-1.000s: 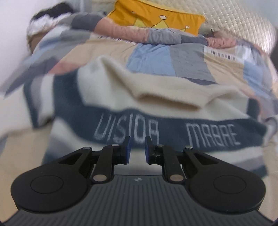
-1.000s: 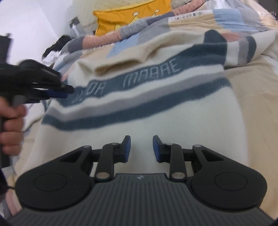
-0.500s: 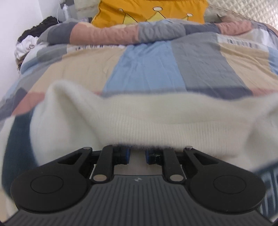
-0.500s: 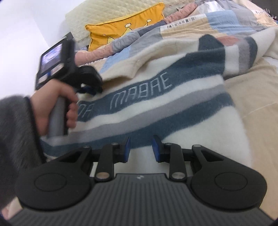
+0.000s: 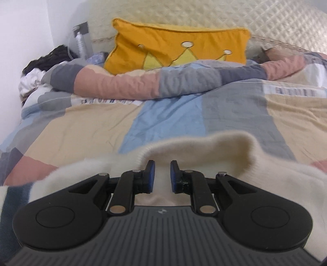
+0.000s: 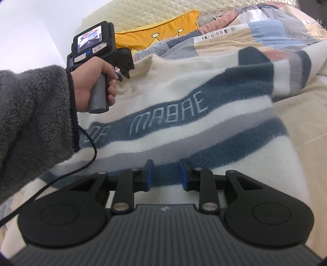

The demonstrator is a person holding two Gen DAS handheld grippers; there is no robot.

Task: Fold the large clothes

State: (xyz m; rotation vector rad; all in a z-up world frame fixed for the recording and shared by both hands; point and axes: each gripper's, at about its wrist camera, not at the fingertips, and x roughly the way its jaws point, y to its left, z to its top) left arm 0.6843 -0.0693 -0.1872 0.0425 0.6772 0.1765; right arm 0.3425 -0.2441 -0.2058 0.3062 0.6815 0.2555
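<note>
A cream sweater [image 6: 184, 126] with navy and grey stripes and pale lettering lies flat on the bed. In the left wrist view only its ribbed cream collar [image 5: 224, 151] shows, humped up just beyond my left gripper [image 5: 161, 174]. The blue pads stand a narrow gap apart, with cream fabric showing through the gap and nothing pinched. The right wrist view shows that same left gripper [image 6: 121, 76] at the collar, held by a hand in a grey fleece sleeve [image 6: 30, 114]. My right gripper [image 6: 166, 174] hovers over the sweater's lower striped part, slightly open, with nothing between its pads.
A patchwork duvet [image 5: 92, 126] covers the bed, its edge rolled up across the far side. Behind it lean a yellow crown cushion [image 5: 179, 51] and a quilted headboard [image 5: 265, 18]. Dark clothes [image 5: 40, 63] are piled by the wall at left. A black cable [image 6: 90, 159] trails over the sweater.
My left gripper has travelled across the lettered stripe up to the collar, and its hand and sleeve have come into the right wrist view. The right gripper has barely shifted.
</note>
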